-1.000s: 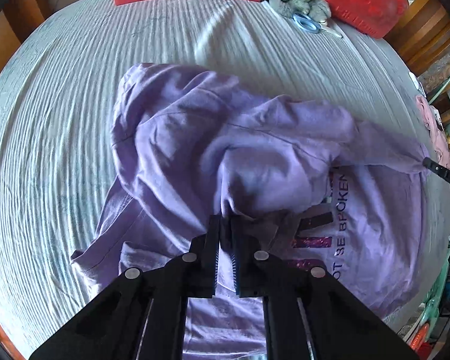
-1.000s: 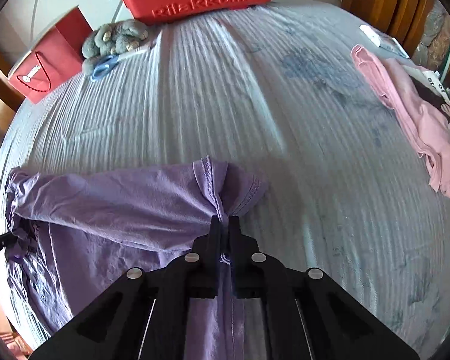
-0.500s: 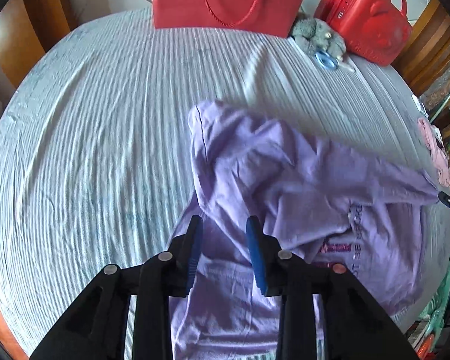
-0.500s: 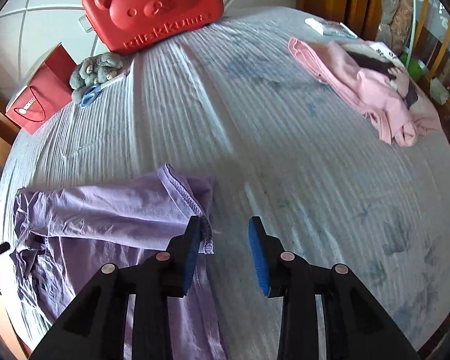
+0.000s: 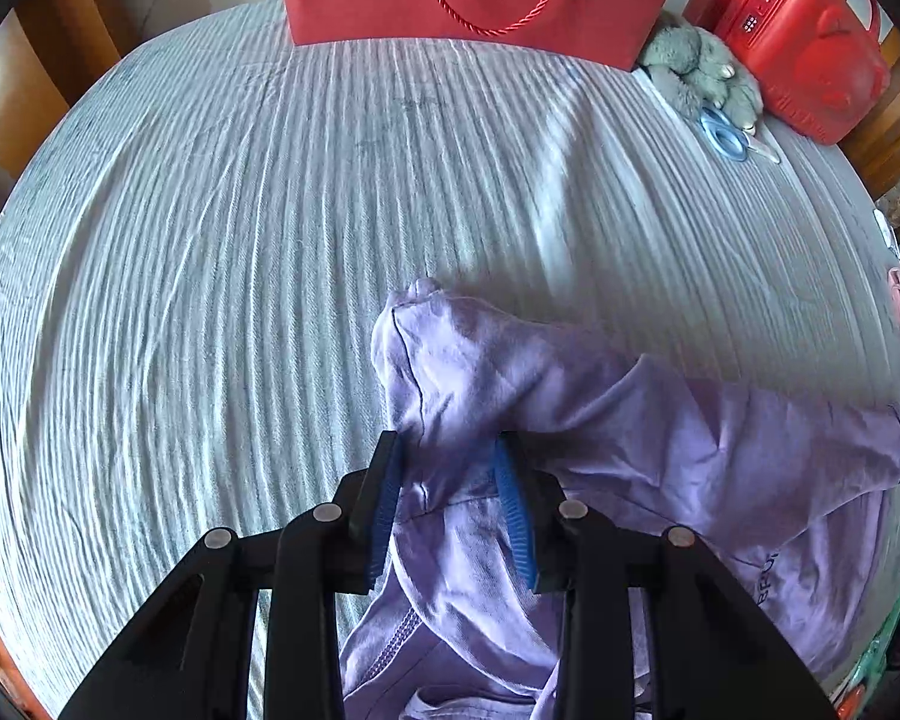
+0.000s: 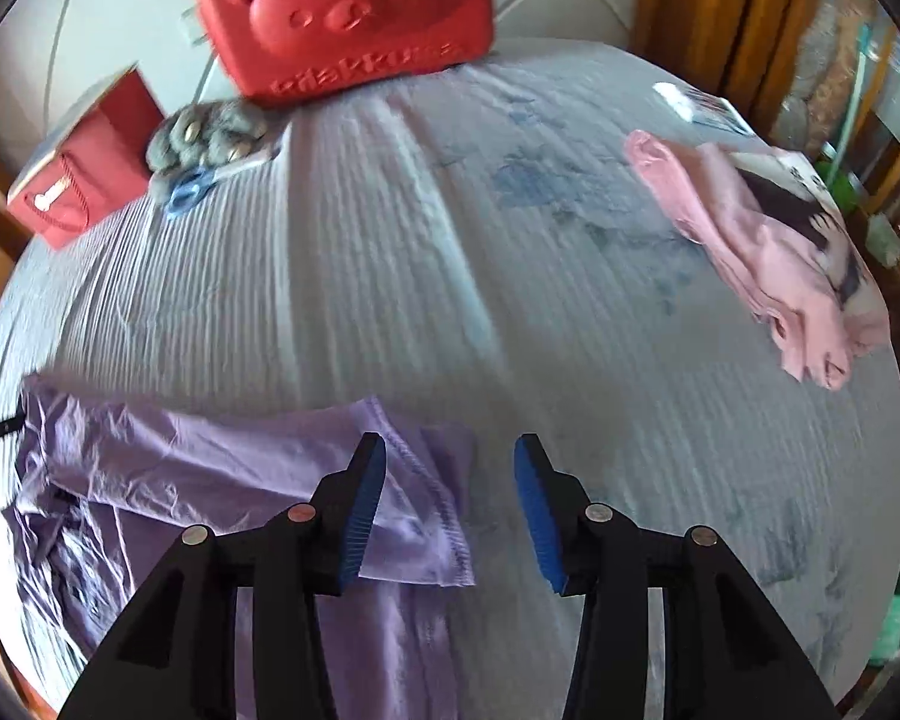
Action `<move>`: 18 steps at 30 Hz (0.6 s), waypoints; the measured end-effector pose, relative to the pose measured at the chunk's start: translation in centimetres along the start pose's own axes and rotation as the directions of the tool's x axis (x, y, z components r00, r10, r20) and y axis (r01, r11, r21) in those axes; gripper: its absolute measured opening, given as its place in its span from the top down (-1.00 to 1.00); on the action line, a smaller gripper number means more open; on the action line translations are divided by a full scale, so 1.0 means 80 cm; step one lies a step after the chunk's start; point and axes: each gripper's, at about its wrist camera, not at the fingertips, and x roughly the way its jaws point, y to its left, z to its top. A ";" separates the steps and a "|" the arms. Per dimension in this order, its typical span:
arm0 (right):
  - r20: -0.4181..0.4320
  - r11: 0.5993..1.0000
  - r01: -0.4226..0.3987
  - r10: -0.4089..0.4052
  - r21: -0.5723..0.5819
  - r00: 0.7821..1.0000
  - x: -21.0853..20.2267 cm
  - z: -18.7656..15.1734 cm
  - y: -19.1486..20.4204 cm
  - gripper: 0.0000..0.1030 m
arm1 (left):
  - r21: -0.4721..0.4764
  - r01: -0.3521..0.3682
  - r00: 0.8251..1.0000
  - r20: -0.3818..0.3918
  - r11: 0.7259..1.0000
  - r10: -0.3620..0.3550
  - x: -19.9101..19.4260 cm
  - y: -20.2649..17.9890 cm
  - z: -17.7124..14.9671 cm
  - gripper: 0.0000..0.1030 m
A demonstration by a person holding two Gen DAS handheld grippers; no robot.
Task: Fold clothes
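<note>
Two grippers hang over a striped grey bedspread (image 5: 222,276). In the left wrist view the left gripper (image 5: 453,510) has just been opening; its jaws stand apart, with a raised fold of the purple T-shirt (image 5: 660,450) between the blue pads, which do not visibly press it. The shirt lies crumpled at lower right of that frame. In the right wrist view the right gripper (image 6: 450,510) has also just been opening, wider; the shirt's stitched hem (image 6: 432,492) lies loose beneath its left finger. A pink garment (image 6: 768,252) sits at upper right, well apart.
</note>
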 end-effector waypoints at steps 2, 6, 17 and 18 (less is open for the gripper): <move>-0.015 0.998 0.041 -0.042 -0.056 0.999 0.018 0.005 0.014 0.14 | 0.011 -0.008 1.000 0.011 1.000 0.007 0.002 -0.003 0.000 0.38; -0.090 0.991 0.088 -0.097 -0.104 0.991 0.050 0.012 0.022 0.95 | 0.054 -0.056 0.998 0.037 0.997 0.054 0.003 -0.013 0.000 0.69; -0.012 0.917 -0.039 0.048 0.396 0.999 0.011 -0.023 -0.103 0.86 | 0.037 -0.065 0.995 0.082 0.997 0.062 -0.024 -0.009 -0.017 0.80; 0.020 0.924 -0.070 0.067 0.377 0.998 -0.006 -0.034 -0.098 0.84 | 0.047 -0.051 0.994 0.098 0.998 0.047 -0.038 -0.006 -0.026 0.80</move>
